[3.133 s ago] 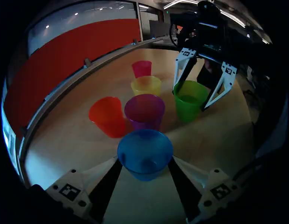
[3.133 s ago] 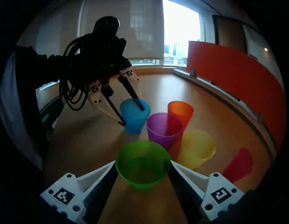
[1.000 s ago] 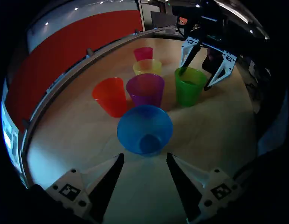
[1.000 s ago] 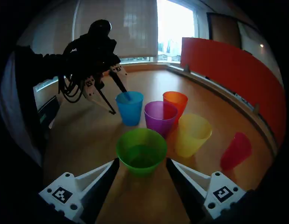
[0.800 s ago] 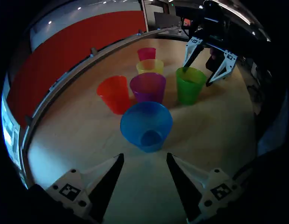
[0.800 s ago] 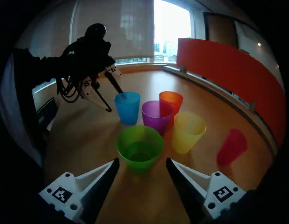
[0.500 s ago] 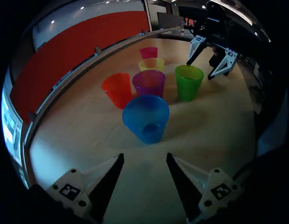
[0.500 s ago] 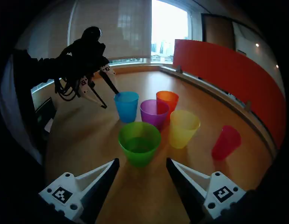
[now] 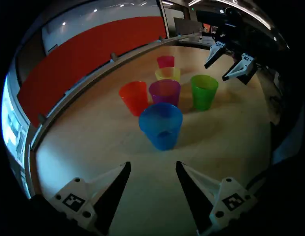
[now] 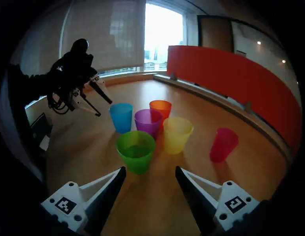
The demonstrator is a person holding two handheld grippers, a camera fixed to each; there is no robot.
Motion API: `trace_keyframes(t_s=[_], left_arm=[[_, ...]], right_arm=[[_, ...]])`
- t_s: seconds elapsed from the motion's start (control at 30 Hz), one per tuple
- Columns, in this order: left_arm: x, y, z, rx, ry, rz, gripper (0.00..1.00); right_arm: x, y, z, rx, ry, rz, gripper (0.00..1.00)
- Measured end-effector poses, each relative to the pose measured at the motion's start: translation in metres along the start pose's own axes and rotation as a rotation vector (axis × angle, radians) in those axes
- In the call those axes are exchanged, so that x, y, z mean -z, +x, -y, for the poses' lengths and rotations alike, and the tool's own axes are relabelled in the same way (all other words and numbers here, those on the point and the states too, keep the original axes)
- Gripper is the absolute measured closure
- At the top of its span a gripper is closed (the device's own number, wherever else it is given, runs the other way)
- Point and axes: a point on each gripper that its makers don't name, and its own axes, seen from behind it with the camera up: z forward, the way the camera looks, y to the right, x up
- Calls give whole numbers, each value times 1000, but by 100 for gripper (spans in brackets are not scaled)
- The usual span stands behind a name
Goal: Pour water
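**A:** In the left gripper view the left claw [image 9: 152, 163] sits low in front, its fingers spread wide with nothing between them.

**B:** And there's the blue cup [image 9: 161, 126], upright on the tabletop [image 9: 93, 141], dead ahead of those tips. There's a clear gap and no contact.

**A:** The rest are packed in behind it. The purple cup [image 9: 165, 92] is right at its back, and the orange cup [image 9: 134, 97] is on the purple one's left. The yellow cup [image 9: 168, 73] comes next, and the pink cup [image 9: 165, 61] is farthest off.

**B:** The green cup [image 9: 203, 91] stands on the right of the bunch, upright. The right claw [image 9: 215, 73] hangs in the air beyond it, open and empty.

**A:** Over to the right gripper view. The right claw's own fingers are parted at the bottom, with the green cup standing just ahead and untouched.

**B:** There's a darker level low inside the green one, and it looks like water. I can't tell what's in the blue one.

**A:** Across the cups the left claw is up off the tabletop beside the blue cup. A dark sleeve [image 10: 34, 84] is behind it.

**B:** A red partition [image 10: 239, 78] runs along the far side, and a bright window [image 10: 162, 31] sits behind everything.
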Motion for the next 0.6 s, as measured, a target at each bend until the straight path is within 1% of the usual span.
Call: trace_keyframes(t_s=[0.17,0.3,0.43,0.6], left_arm=[[7,2,10,49,47,-33,16],[15,4,19,86,88,-70,16],[27,9,29,120,140,-114,16],[40,14,41,149,207,-168,16]], right_arm=[[7,4,-10,-36,-55,-29,2],[13,9,-20,-55,-105,-53,2],[21,17,-35,-74,-174,-87,3],[30,29,-53,-97,-261,-136,3]])
